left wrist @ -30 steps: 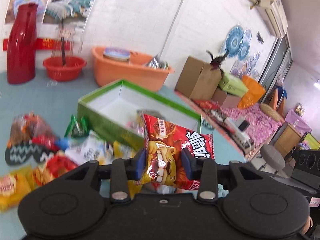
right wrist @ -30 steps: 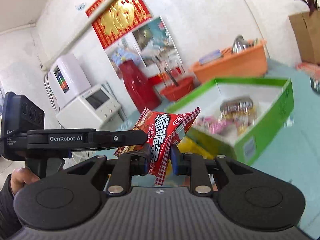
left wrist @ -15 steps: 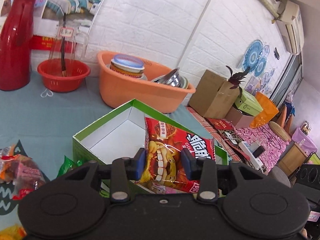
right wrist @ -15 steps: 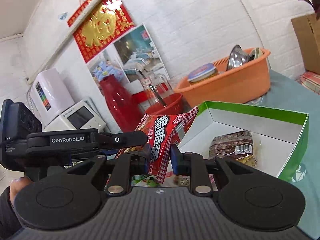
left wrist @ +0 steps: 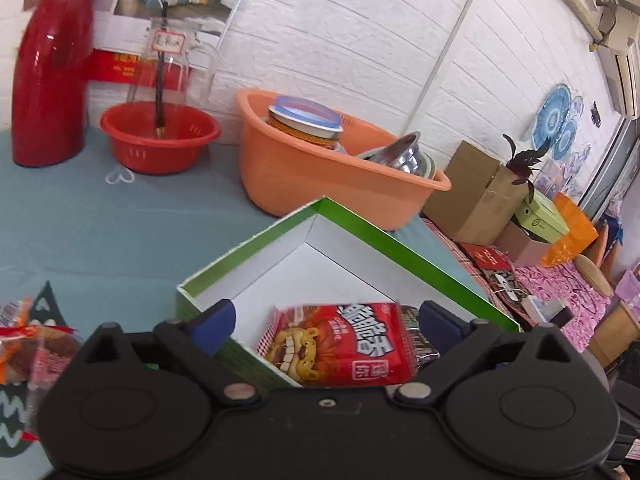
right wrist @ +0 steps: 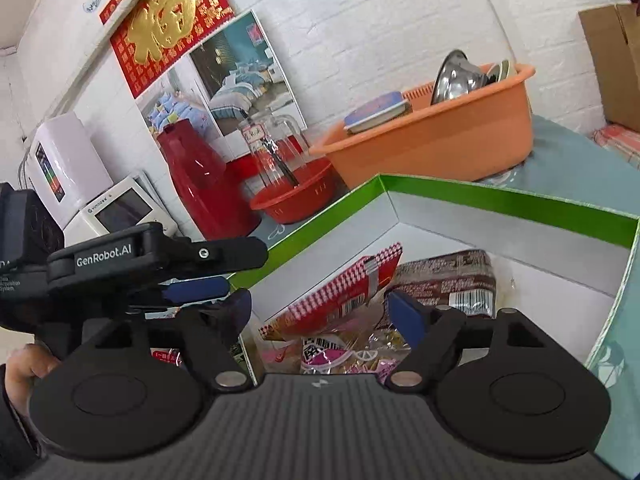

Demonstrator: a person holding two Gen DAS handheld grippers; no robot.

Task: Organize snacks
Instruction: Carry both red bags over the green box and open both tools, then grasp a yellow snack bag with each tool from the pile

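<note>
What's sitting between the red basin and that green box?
Nothing: in the left wrist view, only bare blue tablecloth lies between the red basin and the green box.

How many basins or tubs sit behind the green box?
2: an orange tub right behind the green box, holding dishes, and a smaller red basin further left. Others may be out of view.

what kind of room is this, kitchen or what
Probably a lived-in home room, not clearly a kitchen: an orange washing-up basin of bowls, a red thermos jug, and a red good-luck banner on the wall.
</note>
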